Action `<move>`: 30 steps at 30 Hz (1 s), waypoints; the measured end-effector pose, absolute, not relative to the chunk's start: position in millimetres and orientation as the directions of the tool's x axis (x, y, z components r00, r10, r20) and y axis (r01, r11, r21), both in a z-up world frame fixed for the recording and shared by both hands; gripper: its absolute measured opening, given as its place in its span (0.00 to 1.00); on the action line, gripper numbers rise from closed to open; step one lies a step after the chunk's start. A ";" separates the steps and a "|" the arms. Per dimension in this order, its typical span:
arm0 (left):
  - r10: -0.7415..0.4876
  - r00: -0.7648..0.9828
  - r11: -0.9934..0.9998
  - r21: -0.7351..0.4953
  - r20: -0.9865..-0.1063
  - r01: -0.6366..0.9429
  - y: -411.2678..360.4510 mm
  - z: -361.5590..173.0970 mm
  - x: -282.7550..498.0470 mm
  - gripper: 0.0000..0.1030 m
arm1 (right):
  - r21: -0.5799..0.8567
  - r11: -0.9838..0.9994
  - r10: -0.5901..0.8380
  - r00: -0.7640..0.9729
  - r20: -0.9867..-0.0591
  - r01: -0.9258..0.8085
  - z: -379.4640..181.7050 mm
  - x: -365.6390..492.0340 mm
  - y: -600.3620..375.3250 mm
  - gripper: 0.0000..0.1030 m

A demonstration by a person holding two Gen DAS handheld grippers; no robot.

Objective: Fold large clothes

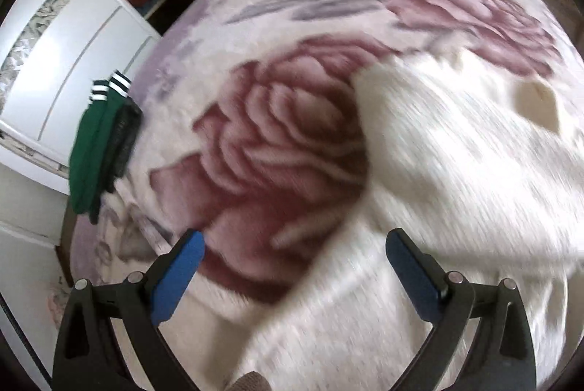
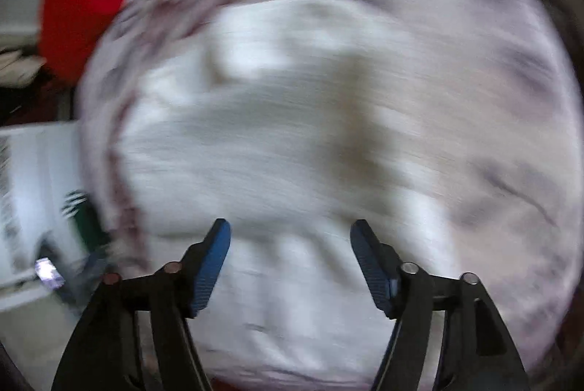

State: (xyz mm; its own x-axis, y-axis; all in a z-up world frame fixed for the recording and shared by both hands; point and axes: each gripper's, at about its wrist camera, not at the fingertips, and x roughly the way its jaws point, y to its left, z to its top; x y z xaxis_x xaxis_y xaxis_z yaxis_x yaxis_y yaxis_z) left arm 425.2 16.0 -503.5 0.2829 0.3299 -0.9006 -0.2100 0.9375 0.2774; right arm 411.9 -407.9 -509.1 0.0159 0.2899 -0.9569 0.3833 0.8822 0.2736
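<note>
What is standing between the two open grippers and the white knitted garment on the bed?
Nothing visible. The white knitted garment lies on the rose-patterned blanket right below the left gripper and right gripper, both with jaws open and empty. The green garment lies off to the side.

Cream sweater [image 1: 456, 154]: ribbed knit cloth. Floral blanket [image 1: 277, 135]: plush, matt. Wardrobe door [image 1: 65, 62]: glossy white. Gripper pads [image 1: 179, 278]: blue, textured.
</note>
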 end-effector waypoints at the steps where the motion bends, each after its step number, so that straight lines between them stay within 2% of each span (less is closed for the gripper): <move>1: 0.320 0.278 0.942 0.274 -0.906 -0.192 8.8 -506.7 418.2 0.99 | 0.233 0.891 0.252 0.003 -0.968 0.390 -516.9 400.2 -418.3 0.69; 3: 0.302 0.261 0.951 0.270 -0.917 -0.153 -7.7 -514.5 404.0 0.99 | 0.177 0.906 0.206 -0.035 -0.978 0.385 -543.8 385.8 -431.6 0.69; 8: 0.335 0.259 0.942 0.325 -0.906 -0.083 -52.8 -527.2 365.4 0.99 | 0.295 0.884 0.295 0.058 -0.954 0.364 -587.4 414.6 -436.8 0.69; 9: 0.356 0.256 0.934 0.348 -0.899 -0.079 -63.3 -529.7 356.3 0.99 | 0.343 0.861 0.350 0.052 -0.935 0.376 -602.6 421.9 -437.7 0.59; 11: 0.393 0.240 0.919 0.382 -0.888 -0.094 -75.9 -533.4 341.9 0.99 | 0.337 0.849 0.353 0.038 -0.935 0.406 -620.5 428.0 -443.4 0.10; 14: 0.450 0.206 0.893 0.431 -0.869 -0.129 -87.2 -534.0 323.9 0.99 | 0.353 0.804 0.369 0.065 -0.927 0.479 -632.0 417.6 -476.1 0.10; 16: 0.484 0.180 0.873 0.457 -0.857 -0.170 -95.4 -527.2 310.1 0.99 | 0.424 0.752 0.466 0.049 -0.884 0.505 -638.7 407.4 -494.1 0.13; 17: 0.493 0.172 0.866 0.462 -0.853 -0.188 -99.7 -522.7 304.5 0.99 | 0.460 0.718 0.522 0.033 -0.852 0.523 -638.3 401.8 -503.1 0.20; 18: 0.500 0.168 0.860 0.464 -0.850 -0.213 -107.1 -515.1 295.8 0.99 | 0.487 0.688 0.572 0.011 -0.820 0.538 -633.0 392.5 -515.3 0.35; 20: 0.508 0.164 0.852 0.466 -0.845 -0.240 -119.5 -507.3 284.4 0.99 | 0.512 0.681 0.600 0.003 -0.800 0.523 -619.7 376.2 -531.0 0.52; 21: 0.506 0.154 0.850 0.462 -0.849 -0.253 -129.5 -505.1 276.5 0.99 | 0.529 0.686 0.614 -0.007 -0.789 0.499 -611.5 363.4 -537.6 0.56; 23: 0.493 0.138 0.855 0.450 -0.859 -0.259 -143.3 -507.5 267.9 0.99 | 0.543 0.707 0.632 -0.059 -0.773 0.453 -605.7 337.7 -538.8 0.57; 27: 0.483 0.128 0.863 0.446 -0.866 -0.235 -178.7 -518.8 250.8 0.99 | 0.602 0.688 0.708 -0.197 -0.678 0.405 -636.8 280.0 -516.4 0.58; 28: 0.485 0.130 0.863 0.451 -0.865 -0.227 -185.0 -521.6 248.9 0.99 | 0.592 0.708 0.691 -0.204 -0.694 0.386 -644.7 268.6 -511.5 0.53; 29: 0.492 0.127 0.861 0.460 -0.861 -0.216 -193.1 -526.4 246.0 0.99 | 0.538 0.768 0.628 -0.248 -0.737 0.347 -656.6 254.6 -504.2 0.07; 30: 0.492 0.125 0.862 0.462 -0.862 -0.209 -198.1 -529.5 244.7 0.99 | 0.510 0.788 0.603 -0.262 -0.753 0.345 -666.3 245.2 -504.5 0.08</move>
State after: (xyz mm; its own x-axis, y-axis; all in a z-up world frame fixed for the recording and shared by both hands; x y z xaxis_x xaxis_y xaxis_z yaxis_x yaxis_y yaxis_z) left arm 244.7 -198.1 -529.5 0.1254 0.4916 -0.8617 -0.2087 0.8622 0.4615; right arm 245.2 -504.5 -666.3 -0.2622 0.6030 -0.7534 0.3448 0.7877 0.5105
